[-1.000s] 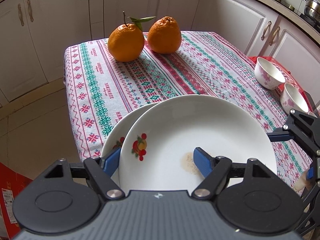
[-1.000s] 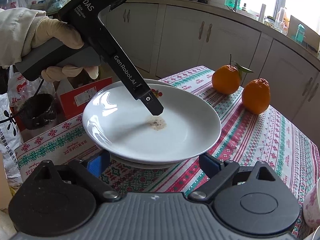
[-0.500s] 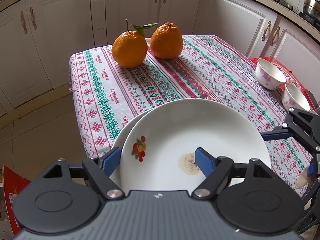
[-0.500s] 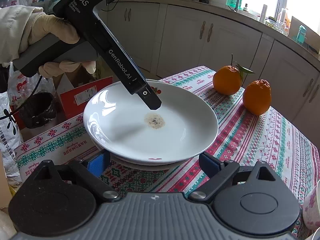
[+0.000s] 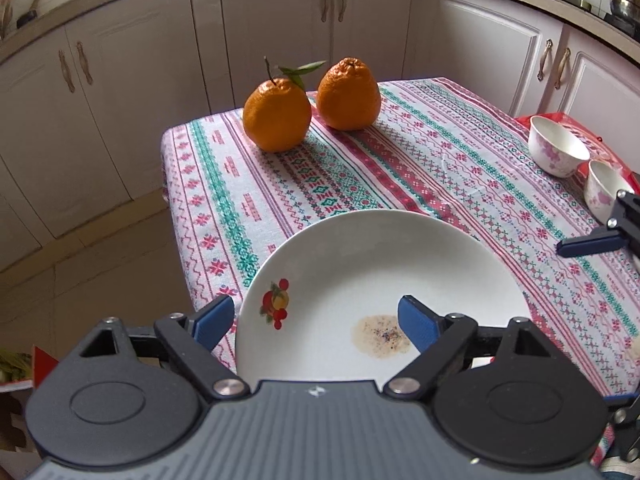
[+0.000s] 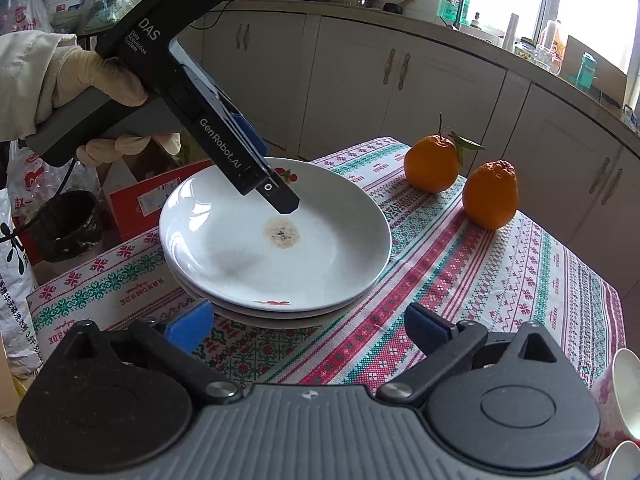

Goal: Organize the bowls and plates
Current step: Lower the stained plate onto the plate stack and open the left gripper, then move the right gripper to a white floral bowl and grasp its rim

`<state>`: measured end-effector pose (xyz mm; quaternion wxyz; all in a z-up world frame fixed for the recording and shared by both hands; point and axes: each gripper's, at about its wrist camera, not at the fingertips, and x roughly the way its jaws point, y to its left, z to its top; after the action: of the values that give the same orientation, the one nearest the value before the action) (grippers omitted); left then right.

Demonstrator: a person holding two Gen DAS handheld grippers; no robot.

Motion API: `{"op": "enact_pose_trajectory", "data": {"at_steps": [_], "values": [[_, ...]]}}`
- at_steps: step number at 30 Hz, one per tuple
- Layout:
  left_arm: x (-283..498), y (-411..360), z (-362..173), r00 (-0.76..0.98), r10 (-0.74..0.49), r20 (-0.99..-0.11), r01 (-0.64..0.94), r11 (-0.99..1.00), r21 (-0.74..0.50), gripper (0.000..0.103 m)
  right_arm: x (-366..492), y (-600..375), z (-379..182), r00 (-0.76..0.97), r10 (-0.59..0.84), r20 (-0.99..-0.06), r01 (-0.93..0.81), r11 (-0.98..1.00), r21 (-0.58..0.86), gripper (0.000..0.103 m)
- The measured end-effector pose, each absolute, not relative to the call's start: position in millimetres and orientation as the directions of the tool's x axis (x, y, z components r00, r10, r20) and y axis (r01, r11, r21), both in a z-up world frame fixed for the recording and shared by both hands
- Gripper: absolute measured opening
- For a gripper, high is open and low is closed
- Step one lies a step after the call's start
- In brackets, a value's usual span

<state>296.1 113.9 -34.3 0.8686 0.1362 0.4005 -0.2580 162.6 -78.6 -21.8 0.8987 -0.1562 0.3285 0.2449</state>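
Note:
Two white plates are stacked on the patterned tablecloth; the top plate (image 5: 372, 276) (image 6: 280, 248) has a fruit decal and a brown stain. My left gripper (image 5: 314, 325) straddles its near rim, jaws opening, pads clear of the plate. In the right wrist view a gloved hand holds that gripper, its black finger (image 6: 282, 200) hovering over the stain. My right gripper (image 6: 308, 328) stands open, jaws still widening, just short of the stack's edge with nothing between them. Two flowered bowls (image 5: 558, 152) (image 5: 604, 196) sit at the table's right edge.
Two oranges (image 5: 276, 116) (image 5: 348, 94) stand at the table's far end. White cabinets (image 5: 276, 32) surround the table. A red box (image 6: 160, 200) and a dark pot (image 6: 66, 224) sit on the floor past the plates. A bowl (image 6: 620, 392) stands close by my right gripper.
The top plate has settled squarely on the lower one. My left jaws have spread and let go of its rim. My right jaws have opened a little wider.

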Motion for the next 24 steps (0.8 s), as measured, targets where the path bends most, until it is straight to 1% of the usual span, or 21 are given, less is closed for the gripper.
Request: {"op": "enact_pose_trajectory", "data": {"at_steps": [5, 7, 9, 12, 19, 20, 24], "values": [[272.6, 106.8, -20.2, 0.608, -0.351, -0.712, 0.551, 0.832, 0.061, 0.089, 156.3, -97.2, -13.6, 0.696, 0.308, -0.649, -0.489, 0.864, -0.115, 0.103], [257.4, 101.0, -12.8, 0.633, -0.364, -0.683, 0.555, 0.828, 0.073, 0.091, 151.8, -105.2, -8.8, 0.711, 0.296, -0.638, -0.467, 0.877, -0.115, 0.103], [240.3, 94.3, -6.8, 0.654, -0.385, -0.652, 0.562, 0.824, 0.078, 0.095, 146.1, -113.0, -4.4, 0.726, 0.284, -0.627, -0.448, 0.887, -0.117, 0.103], [216.3, 81.2, -1.8, 0.670, -0.412, -0.618, 0.571, 0.818, 0.074, 0.095, 135.2, -126.0, 1.6, 0.746, 0.260, -0.614, -0.413, 0.903, -0.119, 0.103], [164.3, 44.9, -3.8, 0.684, -0.478, -0.552, 0.596, 0.802, 0.044, 0.097, 101.5, -170.6, 9.6, 0.779, 0.199, -0.594, -0.310, 0.946, -0.090, 0.103], [157.6, 38.0, -5.7, 0.681, -0.487, -0.547, 0.601, 0.798, 0.038, 0.099, 96.3, -178.6, 9.8, 0.783, 0.191, -0.592, -0.295, 0.952, -0.084, 0.103], [136.2, 12.4, -15.2, 0.674, -0.511, -0.534, 0.615, 0.789, 0.022, 0.099, 76.2, -209.8, 9.6, 0.790, 0.158, -0.593, -0.237, 0.970, -0.057, 0.103]]}}
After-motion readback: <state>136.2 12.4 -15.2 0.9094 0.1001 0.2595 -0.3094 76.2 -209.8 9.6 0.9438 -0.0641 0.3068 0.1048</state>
